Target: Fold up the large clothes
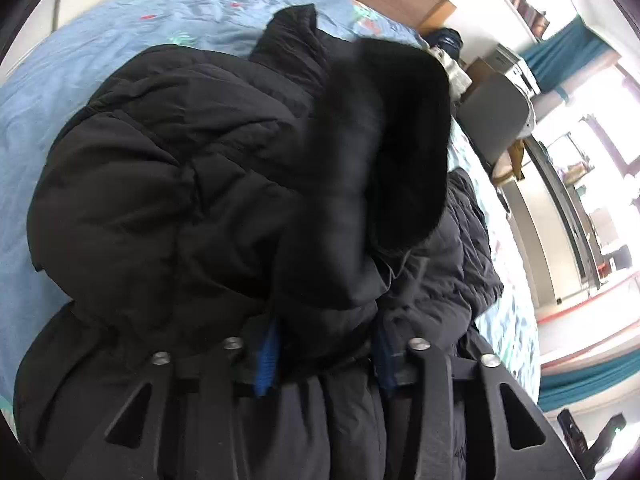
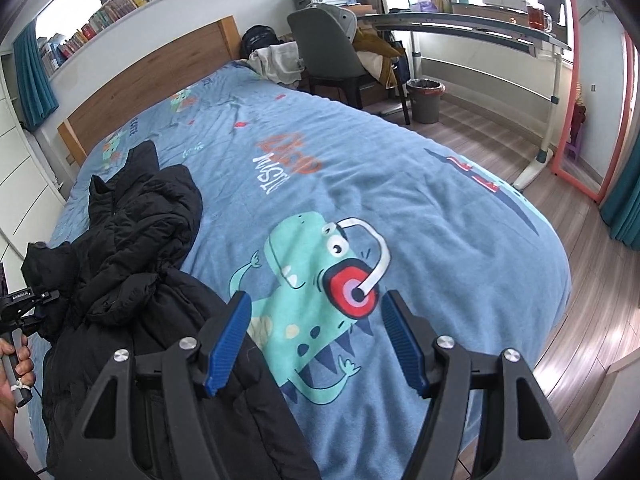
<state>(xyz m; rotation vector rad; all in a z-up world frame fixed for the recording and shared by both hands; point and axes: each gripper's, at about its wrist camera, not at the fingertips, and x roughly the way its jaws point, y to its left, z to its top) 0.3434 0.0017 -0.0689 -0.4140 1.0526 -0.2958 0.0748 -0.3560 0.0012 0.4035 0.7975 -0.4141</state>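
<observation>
Black puffer coat point(image 2: 132, 248) lies bunched on the blue dinosaur-print bedspread point(image 2: 400, 184), on the side nearer the headboard point(image 2: 152, 76).

Left gripper point(image 1: 326, 356): right on top of the coat. Both blue pads point(image 1: 266, 356) are half buried in the quilted fabric and stand apart; a fold of coat bulges up between them, but I can't see the pads pinching it. A blurred dark flap, apparently the hood point(image 1: 380, 152), hangs just ahead of the fingertips and blocks most of that view. Coat fills everything ahead and to both sides of this gripper; bedspread shows only beyond it.

Right gripper point(image 2: 316, 340): jaws wide apart, nothing between them. Bare bedspread with the green dinosaur print point(image 2: 316, 280) lies straight ahead. Coat sits to this gripper's left; its near hem runs under the left finger point(image 2: 228, 344), touching or just below it, can't tell which. The rest of the coat stretches away forward-left.

At the far left edge of the right wrist view, a hand point(image 2: 16, 364) grips the left gripper's handle, beside the coat.
</observation>
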